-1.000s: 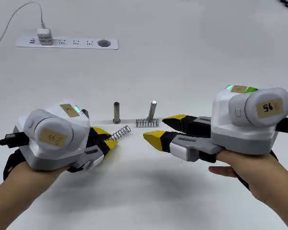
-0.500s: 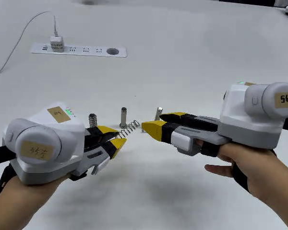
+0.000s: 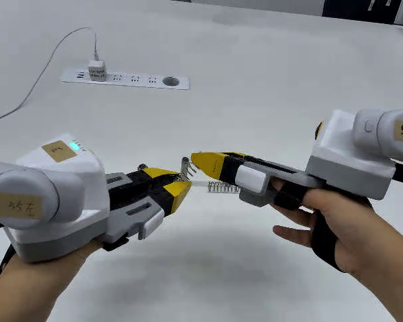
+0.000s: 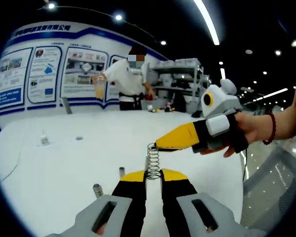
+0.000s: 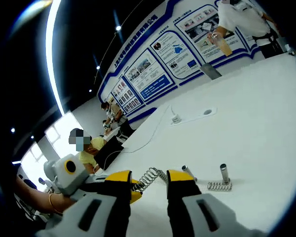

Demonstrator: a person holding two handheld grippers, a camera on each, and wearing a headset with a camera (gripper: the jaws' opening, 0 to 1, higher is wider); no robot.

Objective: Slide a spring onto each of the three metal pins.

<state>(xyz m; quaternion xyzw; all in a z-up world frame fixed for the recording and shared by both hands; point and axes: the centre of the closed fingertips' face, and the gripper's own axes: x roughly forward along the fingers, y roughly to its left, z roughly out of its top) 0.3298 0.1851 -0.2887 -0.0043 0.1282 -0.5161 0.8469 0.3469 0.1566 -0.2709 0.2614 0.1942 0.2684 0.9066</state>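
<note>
White table point(image 3: 269, 80): power strip point(image 3: 124, 78) far side, loose spring point(image 3: 223, 187) lying flat, bare pin point(image 5: 223, 174) upright.

This looks like a demonstration hall or exhibition-style lab: a curved wall carries a row of printed display boards point(image 4: 44, 69) under a blue band with lettering, and spotlights and long strip lights point(image 4: 207, 22) hang from a dark ceiling. A broad white worktop point(image 3: 255, 80) bears a power strip point(image 3: 124, 78), with stocked metal shelving point(image 4: 180, 74) behind. One person point(image 4: 130, 81) stands by the boards and another point(image 5: 86, 148) sits at a further worktop.
</note>
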